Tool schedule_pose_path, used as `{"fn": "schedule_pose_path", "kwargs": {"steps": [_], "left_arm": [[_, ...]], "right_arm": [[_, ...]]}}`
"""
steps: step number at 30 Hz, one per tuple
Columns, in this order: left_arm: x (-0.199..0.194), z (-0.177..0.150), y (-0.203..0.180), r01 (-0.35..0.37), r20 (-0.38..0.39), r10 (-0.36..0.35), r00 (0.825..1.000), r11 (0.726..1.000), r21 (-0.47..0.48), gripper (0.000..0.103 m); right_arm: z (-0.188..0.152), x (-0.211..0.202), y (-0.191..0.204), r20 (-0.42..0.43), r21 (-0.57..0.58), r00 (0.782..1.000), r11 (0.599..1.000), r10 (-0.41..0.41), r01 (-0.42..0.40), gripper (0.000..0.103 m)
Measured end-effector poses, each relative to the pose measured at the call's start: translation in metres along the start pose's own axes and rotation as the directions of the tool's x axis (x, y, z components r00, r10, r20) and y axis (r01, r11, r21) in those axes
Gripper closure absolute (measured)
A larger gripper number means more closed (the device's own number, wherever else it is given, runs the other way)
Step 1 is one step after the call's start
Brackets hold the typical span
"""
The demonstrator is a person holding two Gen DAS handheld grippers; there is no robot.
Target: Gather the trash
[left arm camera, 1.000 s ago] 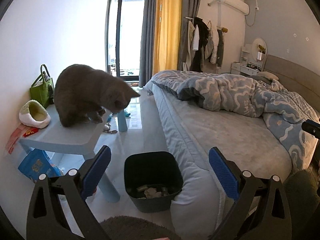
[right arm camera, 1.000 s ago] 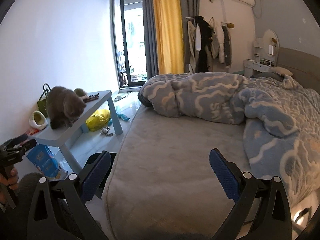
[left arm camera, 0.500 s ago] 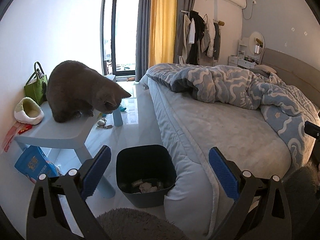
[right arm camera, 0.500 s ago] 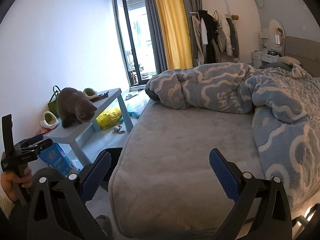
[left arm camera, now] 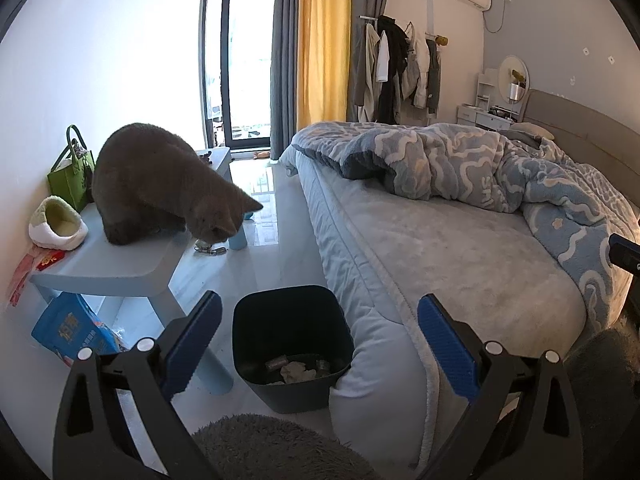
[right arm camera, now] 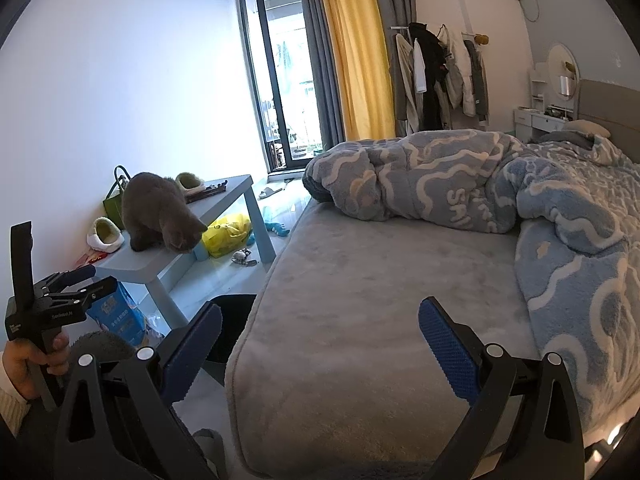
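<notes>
A dark bin (left arm camera: 294, 336) stands on the floor against the bed's corner, with crumpled paper (left arm camera: 295, 371) and other scraps in its bottom. My left gripper (left arm camera: 320, 344) is open and empty, held above and just short of the bin. My right gripper (right arm camera: 320, 344) is open and empty over the grey bed (right arm camera: 380, 280) near its foot. The bin's rim (right arm camera: 234, 304) peeks out left of the mattress in the right wrist view. The left gripper also shows in the right wrist view (right arm camera: 60, 292), held in a hand.
A grey cat (left arm camera: 160, 188) crouches on a low blue table (left arm camera: 116, 268), head over the edge. A green bag (left arm camera: 70, 176), a slipper (left arm camera: 56, 228) and a blue packet (left arm camera: 72, 332) are by the table. A yellow bag (right arm camera: 228, 232) lies under it. A rumpled duvet (left arm camera: 480, 168) covers the bed's far side.
Both views have shifted slightly; the left gripper has risen and backed off a little from the bin. The cat has lowered its head further over the table edge. Both grippers stay open.
</notes>
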State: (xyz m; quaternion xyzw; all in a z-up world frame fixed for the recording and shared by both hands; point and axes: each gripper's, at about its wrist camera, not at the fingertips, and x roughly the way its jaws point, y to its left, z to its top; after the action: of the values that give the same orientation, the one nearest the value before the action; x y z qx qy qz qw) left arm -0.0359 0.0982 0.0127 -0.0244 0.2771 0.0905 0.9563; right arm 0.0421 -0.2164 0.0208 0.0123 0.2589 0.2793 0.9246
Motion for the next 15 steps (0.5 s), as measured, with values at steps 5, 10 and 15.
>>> {"fn": "schedule_pose_path", "kwargs": {"steps": [5,10,15], "left_arm": [[0.0001,-0.0009,0.0018,0.004,0.0,-0.004,1.0,1.0,-0.012,0.003],[0.0005,-0.0015,0.0025,0.005,-0.002,-0.005,1.0,1.0,-0.021,0.003],[0.0009,-0.0014,0.0028,0.005,-0.003,-0.005,1.0,1.0,-0.02,0.003]], "right_arm": [[-0.0002,-0.0002,0.0,0.005,0.008,1.0,1.0,0.003,-0.003,0.003],[-0.0004,-0.0006,0.0007,0.002,0.001,1.0,1.0,-0.001,0.001,0.003],[-0.0002,-0.0004,0.0008,0.002,0.005,1.0,1.0,0.001,-0.001,0.003]]}}
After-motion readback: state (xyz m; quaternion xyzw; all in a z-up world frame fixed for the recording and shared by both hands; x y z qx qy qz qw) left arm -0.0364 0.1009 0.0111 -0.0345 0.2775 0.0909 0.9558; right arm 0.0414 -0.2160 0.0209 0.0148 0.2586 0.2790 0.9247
